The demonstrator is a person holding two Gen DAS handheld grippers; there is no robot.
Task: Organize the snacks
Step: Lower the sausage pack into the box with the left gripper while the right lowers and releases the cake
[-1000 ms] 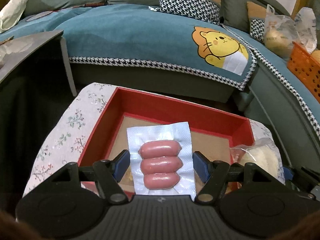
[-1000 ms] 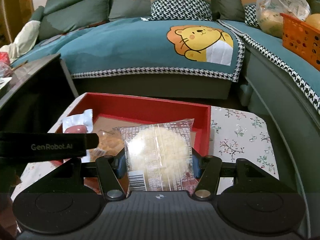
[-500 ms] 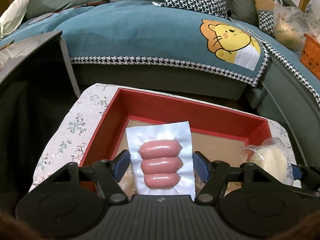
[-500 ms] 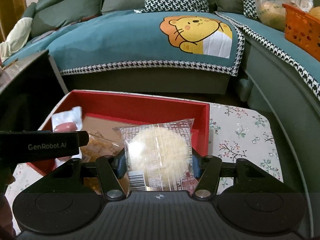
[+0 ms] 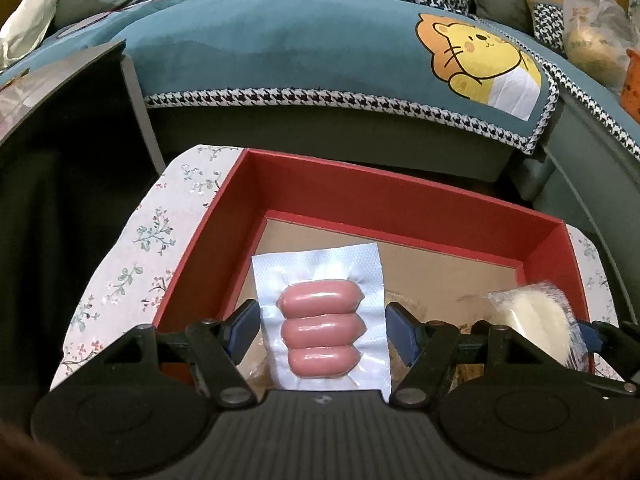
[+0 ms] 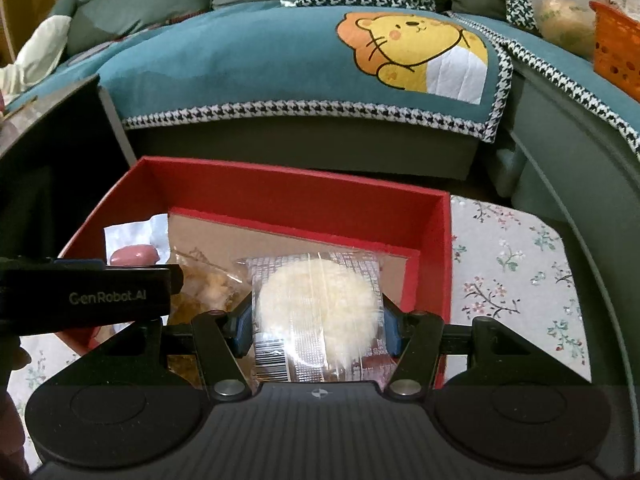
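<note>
A red box (image 5: 400, 204) with a brown floor stands on a small floral-cloth table. My left gripper (image 5: 322, 320) is shut on a clear pack of three pink sausages (image 5: 316, 268), which hangs over the box's left half. My right gripper (image 6: 318, 320) is shut on a round pale cake in a clear wrapper (image 6: 316, 300), held over the right half of the red box (image 6: 300, 184). A bag of golden-brown snacks (image 6: 204, 284) lies inside the box between the two packs. In the right wrist view the left gripper's body (image 6: 100, 296) reaches in from the left with the sausage pack (image 6: 134, 254).
The floral tablecloth (image 6: 512, 272) is bare to the right of the box. A teal-covered sofa (image 5: 280, 40) runs close behind the table. A dark side table (image 5: 60, 80) stands at the left. An orange basket (image 6: 616, 48) and a plastic bag (image 6: 564, 12) sit on the sofa's right side.
Both grippers have sunk toward the red box, each with its pack still held. The box now looks larger and nearer in both views.
</note>
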